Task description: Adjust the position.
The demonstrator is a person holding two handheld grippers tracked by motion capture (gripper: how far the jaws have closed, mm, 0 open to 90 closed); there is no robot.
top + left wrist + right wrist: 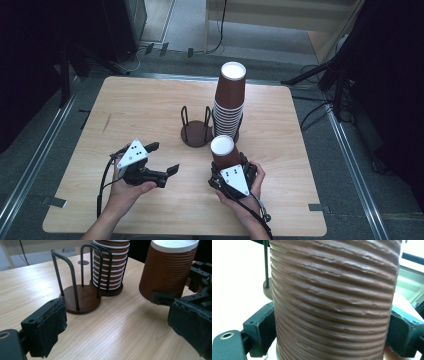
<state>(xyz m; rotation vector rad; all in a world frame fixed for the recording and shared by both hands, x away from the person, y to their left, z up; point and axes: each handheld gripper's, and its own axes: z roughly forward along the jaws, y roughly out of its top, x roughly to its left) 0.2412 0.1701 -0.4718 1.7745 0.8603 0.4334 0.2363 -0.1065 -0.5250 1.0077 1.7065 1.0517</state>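
A brown ribbed paper cup (224, 152) stands mouth down and slightly tilted near the table's front, with my right gripper (228, 164) shut on its sides. In the right gripper view the cup wall (334, 302) sits between both pads. The left gripper view has that cup (167, 272) at the right with one right fingertip (162, 298) pressed on it. My left gripper (163, 157) hovers to the left of it, jaws open with nothing between them (117, 325). Whether the cup's rim touches the table I cannot tell.
A tall stack of like cups (230, 100) stands mouth down in one side of a dark wire holder; its other ring (196, 131) is empty. The holder's base (82, 298) lies just ahead of my left gripper. The wooden table (150, 100) ends in floor rails and cables.
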